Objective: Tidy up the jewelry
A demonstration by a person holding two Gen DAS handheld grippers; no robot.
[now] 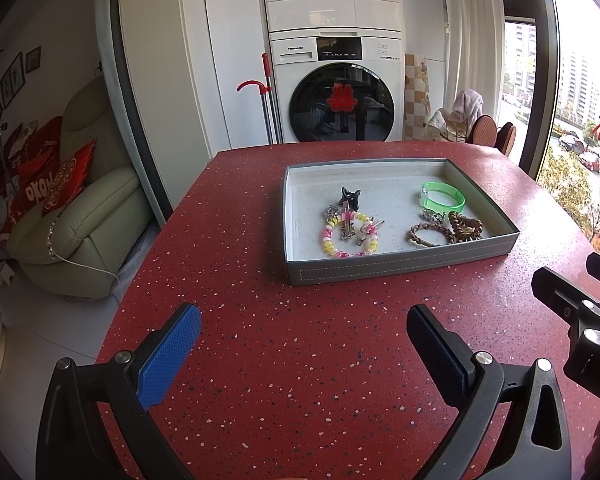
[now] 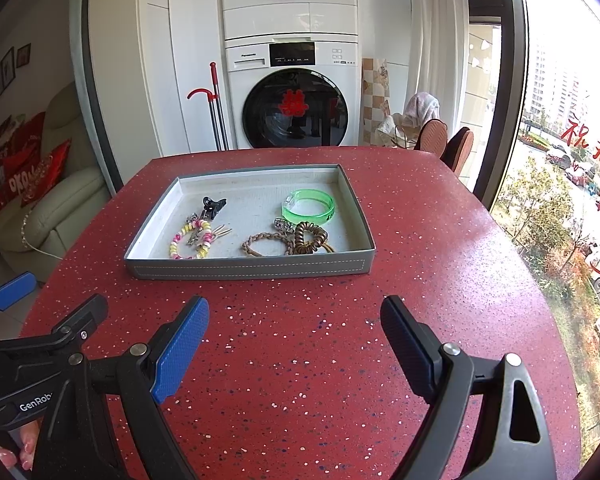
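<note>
1. Both tongs nearest cam, low in frame: left gripper [image 1: 304, 340] and right gripper [image 2: 296, 332] w/ jaws spread wide, holding nothing, above bare red table [image 2: 300, 380].
2. Jewelry all in grey tray [image 2: 252, 269], mid-frame, ahead of both; long axis runs left-right.
3. Beaded bracelet [image 1: 350, 236] + black clip [image 1: 349, 196] sit tray-left; green bangle [image 2: 309, 208], braided band [image 2: 266, 245], coil tie [image 2: 310, 236] tray-right.
4. Judgement: right gripper is nearer the right cluster; the near tray wall must be cleared from above. Open table all round.
</note>
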